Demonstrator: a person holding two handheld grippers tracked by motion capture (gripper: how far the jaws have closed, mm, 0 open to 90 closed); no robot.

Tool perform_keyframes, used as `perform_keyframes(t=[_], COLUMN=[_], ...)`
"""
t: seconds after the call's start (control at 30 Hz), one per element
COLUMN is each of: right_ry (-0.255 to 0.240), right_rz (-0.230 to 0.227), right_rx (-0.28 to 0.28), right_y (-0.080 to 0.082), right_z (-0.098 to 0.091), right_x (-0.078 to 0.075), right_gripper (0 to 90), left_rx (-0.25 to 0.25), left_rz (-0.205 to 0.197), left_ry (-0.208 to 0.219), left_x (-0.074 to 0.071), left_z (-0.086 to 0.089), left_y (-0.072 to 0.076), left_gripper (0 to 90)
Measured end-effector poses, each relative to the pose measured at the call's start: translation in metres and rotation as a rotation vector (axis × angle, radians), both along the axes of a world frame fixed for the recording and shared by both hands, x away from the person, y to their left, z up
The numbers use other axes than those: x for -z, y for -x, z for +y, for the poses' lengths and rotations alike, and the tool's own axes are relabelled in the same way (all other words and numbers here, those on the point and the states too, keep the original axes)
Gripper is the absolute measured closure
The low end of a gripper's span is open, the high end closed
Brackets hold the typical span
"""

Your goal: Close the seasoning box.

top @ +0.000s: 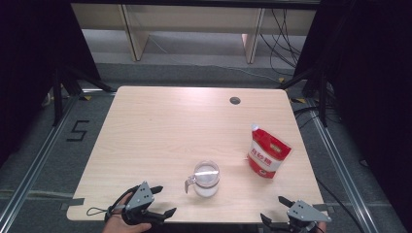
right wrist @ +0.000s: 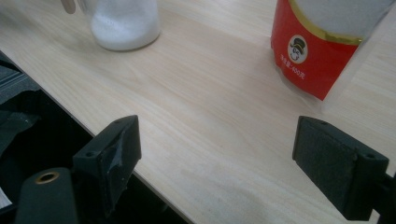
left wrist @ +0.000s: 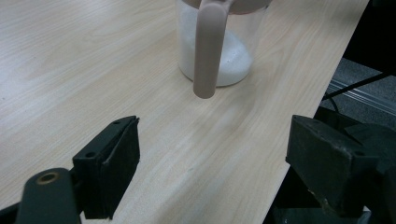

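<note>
Centrally, toward the near edge of the table (top: 160, 126), stands a clear jug (top: 206, 178) partly filled with a white powder or grain, its pale handle (left wrist: 208, 51) turned toward about 8 o'clock. Off at its 2 o'clock, well apart, a red-and-white pouch (top: 268, 152) stands upright with its spout at the top; the print on it is too small to read. A dark round grommet hole (top: 235, 100) sits near the far edge. Nothing lies between either tool and the jug.

The left hand-held gripper (top: 158, 201) hovers at the near edge, at the jug's 8 o'clock, jaws spread wide and pointed at the handle, gripped by a hand (top: 124, 224) from below. The right hand-held gripper (top: 276, 210) sits at the near right corner, jaws likewise apart, aimed between jug and pouch.
</note>
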State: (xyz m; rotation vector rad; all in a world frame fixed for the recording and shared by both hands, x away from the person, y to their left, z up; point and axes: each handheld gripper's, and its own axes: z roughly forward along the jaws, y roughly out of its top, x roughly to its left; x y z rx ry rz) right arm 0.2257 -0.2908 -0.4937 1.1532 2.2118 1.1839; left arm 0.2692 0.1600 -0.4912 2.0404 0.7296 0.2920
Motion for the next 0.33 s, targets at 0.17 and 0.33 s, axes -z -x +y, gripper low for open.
perform_keyframes(t=[0.17, 0.33], right_ry=[0.003, 0.002], right_rz=[-0.018, 0.014], right_rx=[-0.009, 0.033], right_y=[-0.0032, -0.0037], right_z=[-0.0028, -0.0044], right_x=[0.0004, 0.0007], right_gripper=[16.1, 16.0], left_rx=[-0.013, -0.052], left_rz=[0.009, 0.023], left_ry=[-0.001, -0.017], left_x=[0.0013, 0.0029], left_z=[0.0006, 0.0041], left_y=[-0.0013, -0.0054], left_gripper=[16.9, 16.0])
